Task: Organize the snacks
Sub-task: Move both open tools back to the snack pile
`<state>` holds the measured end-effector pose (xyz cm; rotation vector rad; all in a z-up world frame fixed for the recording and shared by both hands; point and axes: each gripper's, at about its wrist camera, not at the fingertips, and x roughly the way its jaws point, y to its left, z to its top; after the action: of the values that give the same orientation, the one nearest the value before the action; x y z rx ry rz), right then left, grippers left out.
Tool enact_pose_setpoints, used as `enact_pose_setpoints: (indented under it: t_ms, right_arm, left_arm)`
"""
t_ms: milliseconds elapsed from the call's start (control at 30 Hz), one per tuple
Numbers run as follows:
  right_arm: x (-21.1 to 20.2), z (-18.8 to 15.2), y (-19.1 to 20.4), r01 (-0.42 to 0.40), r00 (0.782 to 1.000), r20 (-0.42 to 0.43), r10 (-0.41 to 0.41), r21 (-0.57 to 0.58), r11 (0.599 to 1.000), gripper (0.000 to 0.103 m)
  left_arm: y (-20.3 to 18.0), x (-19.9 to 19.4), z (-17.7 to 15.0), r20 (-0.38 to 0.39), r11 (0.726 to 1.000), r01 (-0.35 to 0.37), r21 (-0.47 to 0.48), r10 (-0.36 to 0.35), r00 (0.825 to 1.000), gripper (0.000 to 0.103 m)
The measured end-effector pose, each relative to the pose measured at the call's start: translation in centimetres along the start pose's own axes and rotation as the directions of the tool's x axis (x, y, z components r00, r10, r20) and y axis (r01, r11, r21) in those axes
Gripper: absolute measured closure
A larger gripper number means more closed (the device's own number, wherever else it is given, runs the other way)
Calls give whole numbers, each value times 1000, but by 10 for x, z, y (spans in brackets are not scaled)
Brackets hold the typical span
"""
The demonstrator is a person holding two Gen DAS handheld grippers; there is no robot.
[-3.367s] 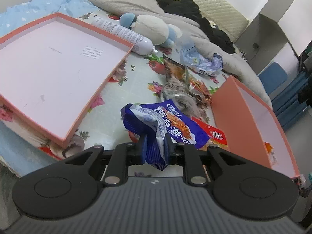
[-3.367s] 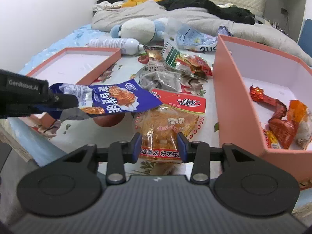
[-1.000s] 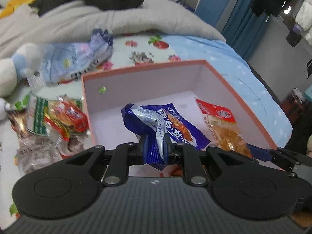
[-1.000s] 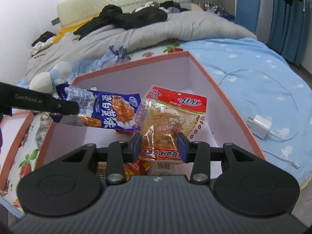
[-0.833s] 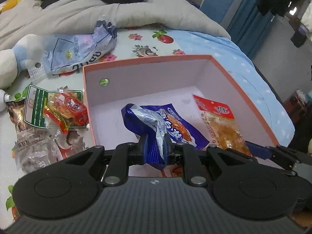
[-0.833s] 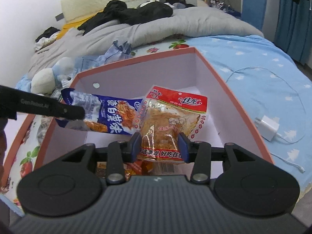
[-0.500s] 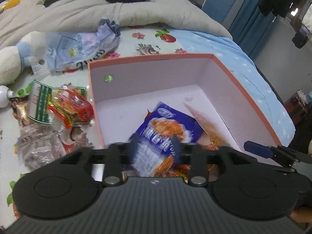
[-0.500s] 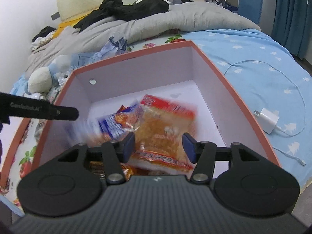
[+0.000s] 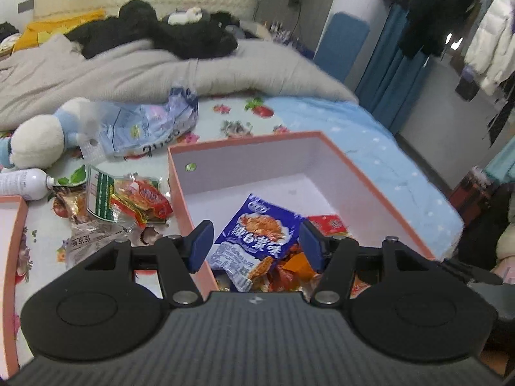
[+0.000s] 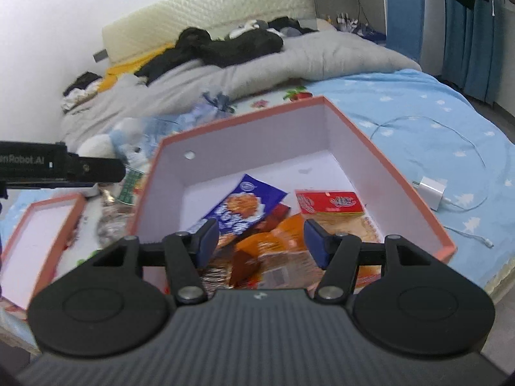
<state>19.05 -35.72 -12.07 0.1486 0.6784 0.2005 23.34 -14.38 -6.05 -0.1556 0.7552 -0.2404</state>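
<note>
Left gripper point(image 9: 256, 246) and right gripper point(image 10: 260, 241) both gape wide, holding nothing, above the pink box point(image 10: 379, 157). Inside, the blue snack packet point(image 9: 257, 238) lies at 12 o'clock, the red-topped packet point(image 10: 334, 215) at 1. More snacks point(image 9: 128, 199) lie outside at 10.

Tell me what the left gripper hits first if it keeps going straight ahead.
Probably the blue snack packet lying in the pink box; it sits between the open left gripper fingers, though depth is unclear.

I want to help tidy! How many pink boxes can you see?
2. The big box sits on the bed with snacks inside. The shallow box lies to its left, partly cut off by the picture edge.
</note>
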Motion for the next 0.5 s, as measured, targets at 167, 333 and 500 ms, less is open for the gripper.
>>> enact_pose_setpoints:
  t_ms: [167, 333, 500]
  right_arm:
    - [-29, -6, 12, -9, 999, 44, 9, -14, 1000, 42]
    - [-53, -14, 27, -34, 996, 75, 36, -30, 999, 42]
    - [-76, -20, 42, -79, 992, 92, 84, -57, 995, 42]
  left_arm:
    - [-6, -42, -13, 72, 999, -15, 33, 12, 997, 38]
    - [0, -81, -25, 121, 999, -33, 12, 31, 992, 39]
    - [9, -121, -36, 154, 998, -66, -1, 66, 986, 38]
